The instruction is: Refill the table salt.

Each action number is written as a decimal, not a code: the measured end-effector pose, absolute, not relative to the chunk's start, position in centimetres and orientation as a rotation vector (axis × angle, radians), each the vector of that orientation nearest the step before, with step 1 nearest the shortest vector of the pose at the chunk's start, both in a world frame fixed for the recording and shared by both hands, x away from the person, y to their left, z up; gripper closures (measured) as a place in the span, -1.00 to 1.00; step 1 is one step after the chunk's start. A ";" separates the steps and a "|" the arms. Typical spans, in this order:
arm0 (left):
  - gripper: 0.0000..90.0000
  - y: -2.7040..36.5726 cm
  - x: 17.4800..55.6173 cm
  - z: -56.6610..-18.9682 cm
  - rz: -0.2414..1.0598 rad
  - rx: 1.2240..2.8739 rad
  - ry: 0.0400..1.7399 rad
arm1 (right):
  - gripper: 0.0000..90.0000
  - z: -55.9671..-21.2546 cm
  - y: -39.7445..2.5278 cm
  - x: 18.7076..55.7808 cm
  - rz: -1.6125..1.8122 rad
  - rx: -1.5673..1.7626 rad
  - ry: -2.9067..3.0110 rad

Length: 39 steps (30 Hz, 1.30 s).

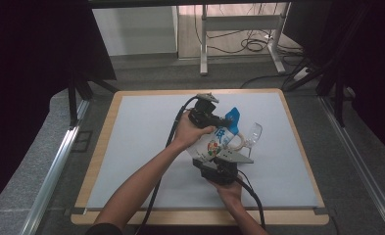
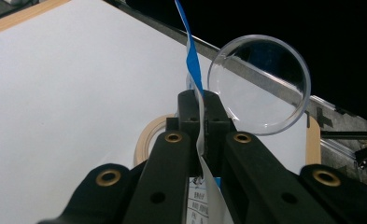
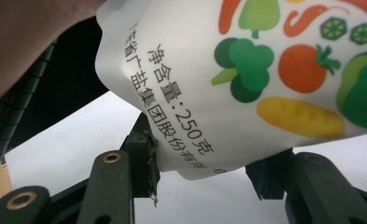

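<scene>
Pinching the blue top edge of the pouch [image 2: 194, 70] between the left gripper [image 2: 202, 122] jaws, pressed tight together with only the thin film running up between them, mid-frame in the left gripper view. Cradling the pouch's rounded white bottom in the right gripper [image 3: 204, 168], jaws spread wide, the left jaw touching the pouch wall and the right jaw sitting just beside it at lower right of the right gripper view; hard to tell whether that jaw is actually pressing. Holding the pouch [image 1: 218, 139] tilted above the middle of the white mat [image 1: 141, 147] in the high view, left gripper [image 1: 225, 121] at its upper end, right gripper [image 1: 220, 161] below it.

Lying just right of the pouch in the high view, a clear glass [image 1: 252, 133], its round rim [image 2: 259, 84] facing the camera at upper right in the left gripper view. Peeking out beside the jaws, a tape roll [image 2: 146, 140], mostly covered by the gripper. Cutting off the pouch's vegetable print at the top edge of the right gripper view; blurring a hand in the upper left there.

Counting: one pouch, one glass, one tape roll, two grippers.
</scene>
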<state>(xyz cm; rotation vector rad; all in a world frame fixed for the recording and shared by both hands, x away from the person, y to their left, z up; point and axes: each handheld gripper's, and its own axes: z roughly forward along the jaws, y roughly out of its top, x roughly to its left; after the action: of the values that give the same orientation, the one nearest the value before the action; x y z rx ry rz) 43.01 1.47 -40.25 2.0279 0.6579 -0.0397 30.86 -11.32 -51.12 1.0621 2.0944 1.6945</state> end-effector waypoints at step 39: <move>0.99 1.6 43.9 -40.2 -0.091 2.051 0.631 | 0.18 -51.0 -11.9 30.8 1.729 1.056 2.098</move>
<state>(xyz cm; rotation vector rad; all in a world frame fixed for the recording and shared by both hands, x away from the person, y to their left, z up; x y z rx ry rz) 43.90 1.60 -40.22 2.0505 0.6309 -0.0908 30.84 -11.90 -50.97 1.0563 2.0976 1.7287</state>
